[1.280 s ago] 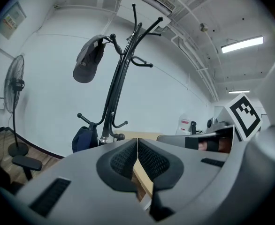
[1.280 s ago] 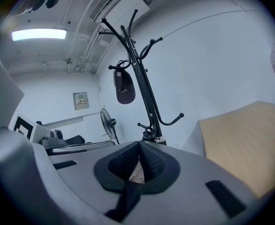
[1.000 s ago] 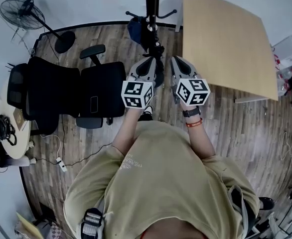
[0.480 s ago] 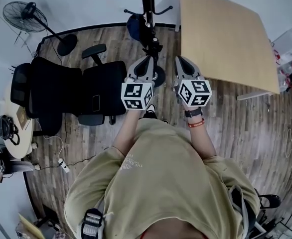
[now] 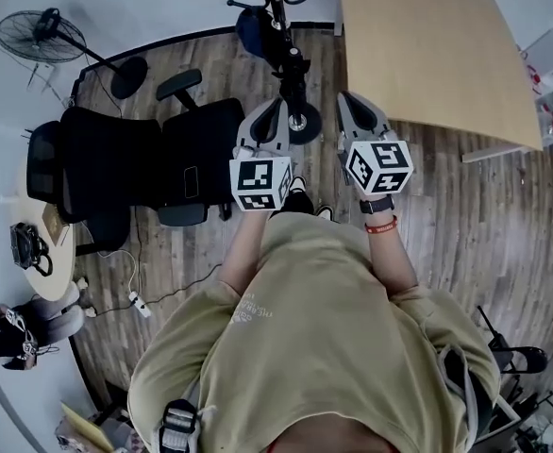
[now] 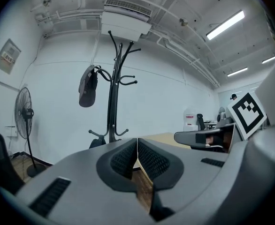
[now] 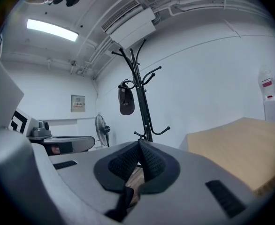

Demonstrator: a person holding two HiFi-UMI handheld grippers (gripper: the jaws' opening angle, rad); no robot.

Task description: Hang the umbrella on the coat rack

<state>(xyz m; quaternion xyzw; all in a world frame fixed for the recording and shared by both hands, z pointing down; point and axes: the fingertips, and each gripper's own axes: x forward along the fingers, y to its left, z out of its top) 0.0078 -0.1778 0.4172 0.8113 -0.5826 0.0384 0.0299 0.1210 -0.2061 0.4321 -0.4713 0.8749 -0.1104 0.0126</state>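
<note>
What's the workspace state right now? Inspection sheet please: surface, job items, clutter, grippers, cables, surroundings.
Surface: wood floor; wooden table right of the rack, nothing seen on its top.
Job's things: coat rack upright; a dark item hangs from an upper hook, cannot tell if it is the umbrella.
Clutter: black office chairs and a standing fan left of the rack.
Grippers: left gripper and right gripper both shut, nothing between the jaws.
Cables: power strip with white cable on the floor.
Surroundings: white wall; air conditioner above the rack.
</note>
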